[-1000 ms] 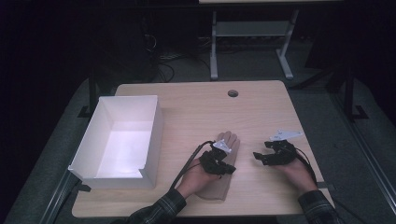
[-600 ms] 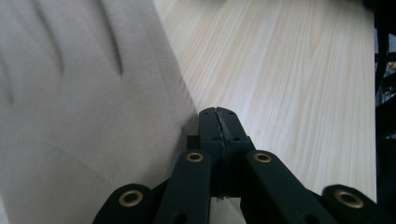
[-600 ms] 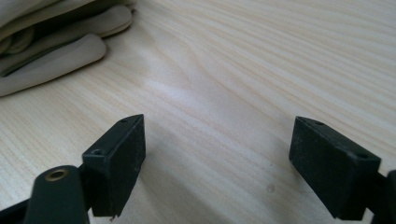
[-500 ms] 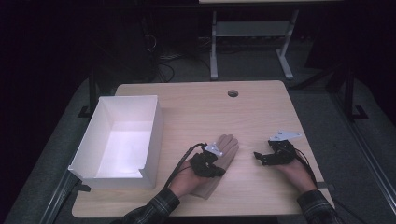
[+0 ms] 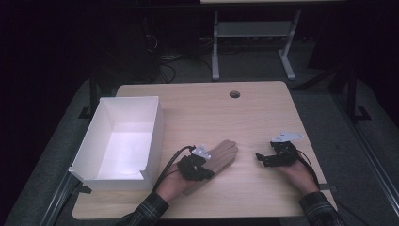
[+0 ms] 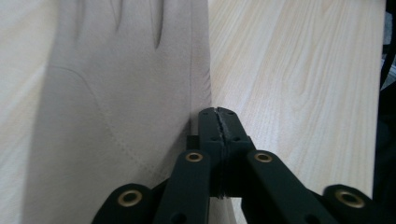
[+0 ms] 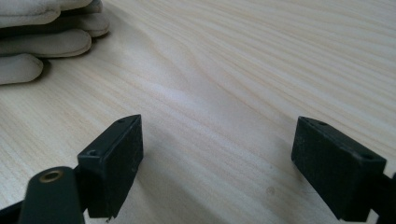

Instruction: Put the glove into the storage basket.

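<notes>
Wooden table [image 5: 263, 108], glove [image 5: 221, 155] flat beside white box [image 5: 108, 141].
Left gripper [image 6: 217, 122] pinches the glove's edge, likely to drag it boxward; right gripper [image 7: 217, 154] gapes empty, its jaws having just opened.

The left gripper [image 5: 203, 165] has dragged the glove [image 5: 221, 156] toward the box [image 5: 123, 136].

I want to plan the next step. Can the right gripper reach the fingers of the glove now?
Probably yes. The right gripper is open, and only bare table lies between it and the glove.
</notes>
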Tool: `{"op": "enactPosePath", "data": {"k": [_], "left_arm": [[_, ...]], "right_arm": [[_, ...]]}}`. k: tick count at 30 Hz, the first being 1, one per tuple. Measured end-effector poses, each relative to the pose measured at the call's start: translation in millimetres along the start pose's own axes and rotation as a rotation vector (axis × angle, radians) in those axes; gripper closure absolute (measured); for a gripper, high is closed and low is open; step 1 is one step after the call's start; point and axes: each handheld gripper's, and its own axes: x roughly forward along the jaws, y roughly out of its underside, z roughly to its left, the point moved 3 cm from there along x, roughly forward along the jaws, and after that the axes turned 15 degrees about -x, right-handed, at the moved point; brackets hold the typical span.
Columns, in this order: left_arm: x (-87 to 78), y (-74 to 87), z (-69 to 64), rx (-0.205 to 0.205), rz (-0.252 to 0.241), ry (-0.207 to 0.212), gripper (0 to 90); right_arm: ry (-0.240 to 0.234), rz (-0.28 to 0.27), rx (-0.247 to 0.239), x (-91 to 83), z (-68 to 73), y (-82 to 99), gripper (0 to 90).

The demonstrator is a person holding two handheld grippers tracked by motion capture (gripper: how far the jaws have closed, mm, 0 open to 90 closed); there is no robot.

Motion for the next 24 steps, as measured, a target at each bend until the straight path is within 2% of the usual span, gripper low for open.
{"op": "enactPosePath", "data": {"k": [2, 5, 8, 9, 10, 14, 17, 24], "left_arm": [[-6.1, -4.5, -1.2, 0.010, -0.026, -0.004, 81.1], [-13.1, -11.1, -0.9, 0.000, -0.058, 0.004, 70.0], [-17.5, -16.6, 3.4, 0.010, -0.079, -0.030, 57.5], [-17.6, -18.5, 4.8, 0.002, -0.089, -0.036, 47.4], [-18.0, -20.3, 6.9, 0.008, -0.086, -0.039, 47.4], [-13.0, -26.5, 14.8, 0.009, -0.108, -0.076, 28.0], [-6.5, -29.3, 20.1, 0.016, -0.101, -0.102, 18.7], [10.0, -26.4, 22.4, 0.026, -0.068, -0.124, 13.5]], "right_arm": [[0.002, -0.002, -0.005, 0.1, -0.4, 0.0, 16.3], [0.002, -0.003, -0.005, 0.2, -0.4, 0.0, 16.3], [0.000, 0.000, 0.000, 0.1, 0.0, 0.0, 16.3], [0.000, 0.000, 0.000, 0.1, 0.0, 0.0, 16.3], [0.000, 0.000, 0.000, 0.1, 0.0, 0.0, 16.3], [0.000, 0.000, 0.000, 0.1, 0.0, 0.0, 16.3], [0.000, 0.000, 0.000, 0.1, 0.0, 0.0, 16.3], [0.000, 0.000, 0.000, 0.1, 0.0, 0.0, 16.3]]}}
